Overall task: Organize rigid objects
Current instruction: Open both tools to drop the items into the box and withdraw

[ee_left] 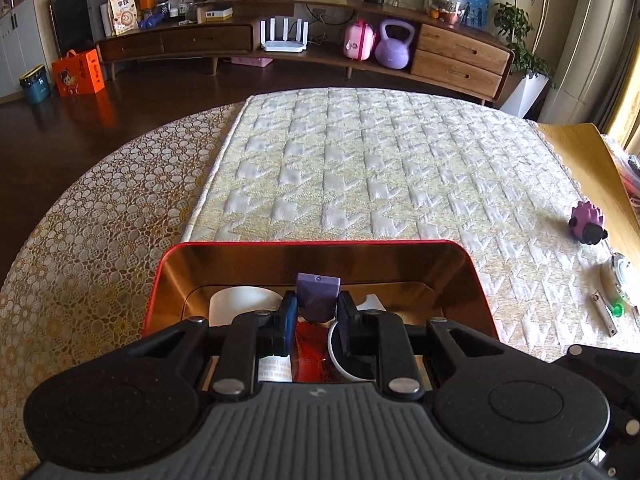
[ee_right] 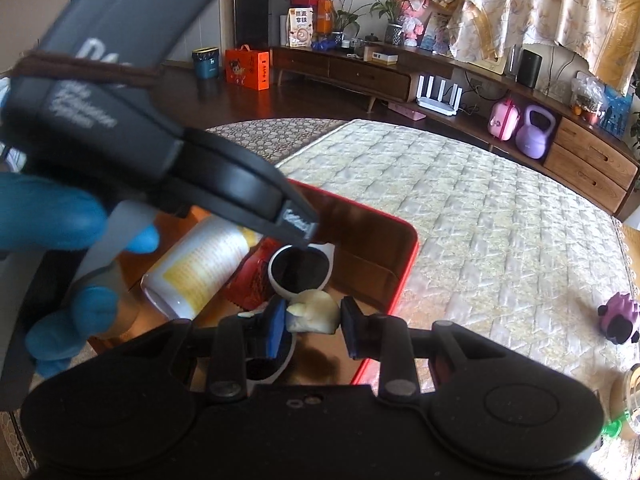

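Note:
A red tin box (ee_left: 154,284) with a gold inside stands on the quilted mat (ee_left: 380,168). My left gripper (ee_left: 318,314) hangs over the box, shut on a small purple block (ee_left: 318,294). Under it lie a white cup (ee_left: 338,364), a red packet (ee_left: 310,350) and a white piece (ee_left: 240,304). In the right wrist view, my right gripper (ee_right: 314,330) is shut on a cream-coloured lump (ee_right: 312,312) above the box's (ee_right: 408,272) near corner. A white bottle (ee_right: 200,268), the red packet (ee_right: 252,284) and the dark-lined cup (ee_right: 300,268) lie inside. A blue-gloved hand (ee_right: 60,216) holds the left gripper (ee_right: 300,226).
A purple hedgehog toy (ee_left: 588,226) sits on the mat to the right. Near it lie a green pin (ee_left: 616,310) and a round clear item (ee_left: 620,276). A yellow sheet (ee_left: 592,168) covers the table's right edge. Lace cloth (ee_left: 100,220) lies left of the mat.

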The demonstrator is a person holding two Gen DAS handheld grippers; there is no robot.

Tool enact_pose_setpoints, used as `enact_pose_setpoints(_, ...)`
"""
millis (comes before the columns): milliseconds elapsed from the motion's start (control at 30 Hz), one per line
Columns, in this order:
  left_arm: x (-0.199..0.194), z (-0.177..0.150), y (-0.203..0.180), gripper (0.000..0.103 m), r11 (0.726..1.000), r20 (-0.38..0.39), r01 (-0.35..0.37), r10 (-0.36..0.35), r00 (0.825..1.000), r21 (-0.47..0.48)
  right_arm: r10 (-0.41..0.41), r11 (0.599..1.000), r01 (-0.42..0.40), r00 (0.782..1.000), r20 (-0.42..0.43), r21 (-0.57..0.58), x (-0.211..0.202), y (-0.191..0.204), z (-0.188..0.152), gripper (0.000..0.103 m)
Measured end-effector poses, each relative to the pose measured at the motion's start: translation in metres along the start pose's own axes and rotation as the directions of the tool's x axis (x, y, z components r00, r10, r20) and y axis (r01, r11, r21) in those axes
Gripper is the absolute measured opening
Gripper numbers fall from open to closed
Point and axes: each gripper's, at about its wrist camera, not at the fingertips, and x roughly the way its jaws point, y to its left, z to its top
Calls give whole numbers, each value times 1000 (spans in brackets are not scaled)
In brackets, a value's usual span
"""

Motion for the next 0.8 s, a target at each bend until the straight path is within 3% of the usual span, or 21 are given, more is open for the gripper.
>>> enact_pose_setpoints(167,6,0,-1,21,1000,-12,6,-6,1000,-2,8,1000,-8,1000,-7,6,-2,2,-2,31)
enact_pose_setpoints(400,8,-1,0,21,1000,-33,19,-19,999,-22,28,999,-28,1000,-1,25,-15,4,-6,44)
enact_pose_setpoints(800,-6,-8,-1,22,1000,-33,8,-9,999,-18,74,995,-76,997,23,64,-41,-4,-9,52)
